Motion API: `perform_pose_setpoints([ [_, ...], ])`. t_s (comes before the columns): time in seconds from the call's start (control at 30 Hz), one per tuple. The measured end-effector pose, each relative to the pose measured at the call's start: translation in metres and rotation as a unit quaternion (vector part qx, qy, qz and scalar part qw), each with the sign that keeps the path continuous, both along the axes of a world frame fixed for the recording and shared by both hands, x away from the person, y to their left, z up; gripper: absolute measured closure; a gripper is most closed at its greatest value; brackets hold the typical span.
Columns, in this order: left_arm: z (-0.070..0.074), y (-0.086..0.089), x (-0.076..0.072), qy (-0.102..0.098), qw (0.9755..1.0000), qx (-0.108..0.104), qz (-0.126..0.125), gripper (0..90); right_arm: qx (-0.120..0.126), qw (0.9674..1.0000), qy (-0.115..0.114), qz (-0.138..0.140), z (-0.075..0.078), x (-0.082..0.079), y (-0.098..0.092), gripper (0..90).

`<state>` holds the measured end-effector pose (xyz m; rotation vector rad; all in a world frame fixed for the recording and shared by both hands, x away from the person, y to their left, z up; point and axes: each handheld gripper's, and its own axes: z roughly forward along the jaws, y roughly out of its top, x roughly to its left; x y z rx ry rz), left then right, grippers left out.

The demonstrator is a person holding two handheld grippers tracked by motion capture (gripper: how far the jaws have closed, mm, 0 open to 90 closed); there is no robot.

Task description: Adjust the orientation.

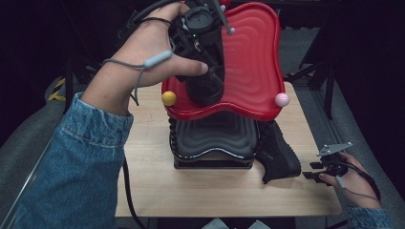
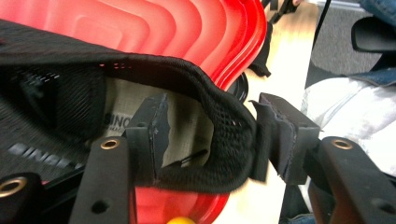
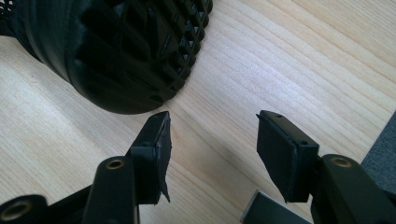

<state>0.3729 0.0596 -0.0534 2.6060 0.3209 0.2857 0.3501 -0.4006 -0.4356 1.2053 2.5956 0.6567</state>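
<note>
Left gripper (image 2: 210,135), lower frame: I read its jaws spread astride the black shoe's (image 2: 219,112) heel collar, over the red tray (image 2: 187,28). Right gripper (image 3: 212,140) spread above the table (image 3: 280,56), the other shoe's (image 3: 121,51) sole upper left.

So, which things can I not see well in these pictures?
- Black shoe on the red tray: in the high view the left gripper and the hand cover most of it.
- The same shoe in the left gripper view: its toe end is cut off by the left edge.
- Second shoe: in the right gripper view the top edge cuts it off.
- Black tray: the red tray hides its far part.
</note>
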Motion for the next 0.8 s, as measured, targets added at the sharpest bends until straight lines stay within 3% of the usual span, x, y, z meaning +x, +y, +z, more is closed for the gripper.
perform_pose_setpoints([
  [0.23, 0.005, 0.012, -0.013, 0.001, 0.9996, -0.023, -0.016, 39.6, 0.001, 1.0000, -0.001, 0.005, 0.002, 0.005, 0.003, 45.7],
  [0.43, 0.014, 0.027, -0.027, -0.014, 0.9990, -0.036, -0.022, 38.4, -0.001, 0.9999, -0.002, 0.015, 0.001, 0.011, 0.009, 45.2],
  [0.8, 0.004, 0.056, -0.030, -0.013, 0.9976, -0.067, 0.011, 36.1, -0.001, 0.9999, -0.001, 0.015, 0.003, 0.016, 0.009, 45.4],
])
